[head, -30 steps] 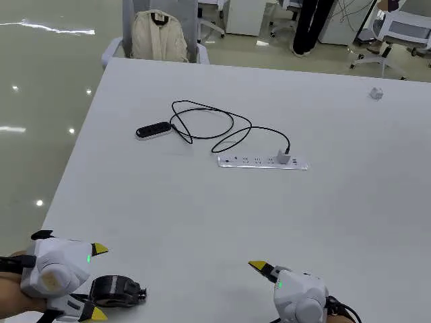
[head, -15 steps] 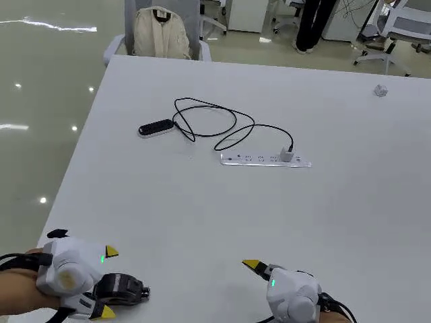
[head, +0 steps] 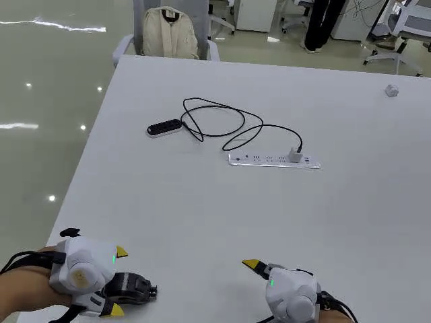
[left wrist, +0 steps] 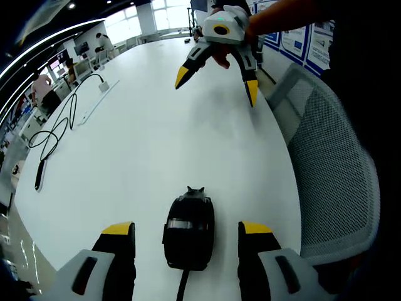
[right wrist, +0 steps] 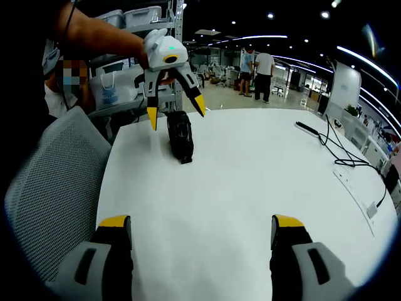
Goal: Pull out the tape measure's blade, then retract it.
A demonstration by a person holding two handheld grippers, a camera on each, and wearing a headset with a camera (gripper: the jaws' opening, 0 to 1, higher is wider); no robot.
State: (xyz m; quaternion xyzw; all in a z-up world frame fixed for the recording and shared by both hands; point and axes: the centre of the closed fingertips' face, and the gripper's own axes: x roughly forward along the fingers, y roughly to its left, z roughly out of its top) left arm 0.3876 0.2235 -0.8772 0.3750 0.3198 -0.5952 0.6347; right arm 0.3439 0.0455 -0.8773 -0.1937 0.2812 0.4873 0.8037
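- Left gripper (head: 120, 281): head view, 7 o'clock corner of the white table (head: 202, 215). Jaws apart, straddling the tape measure (head: 133, 288).
- Tape measure: black case lying flat on the table. In the left gripper view (left wrist: 189, 229) there is a gap to each jaw, no contact; its hook end points to 12 o'clock.
- Right gripper (right wrist: 200, 221): near the table edge at 6 o'clock in the head view. Jaws wide apart, nothing between them, well apart from the tape measure.
- Power strip (head: 273, 160): mid-table, at 12 o'clock from the right gripper. A black cable (head: 215, 124) loops off toward 10 o'clock.
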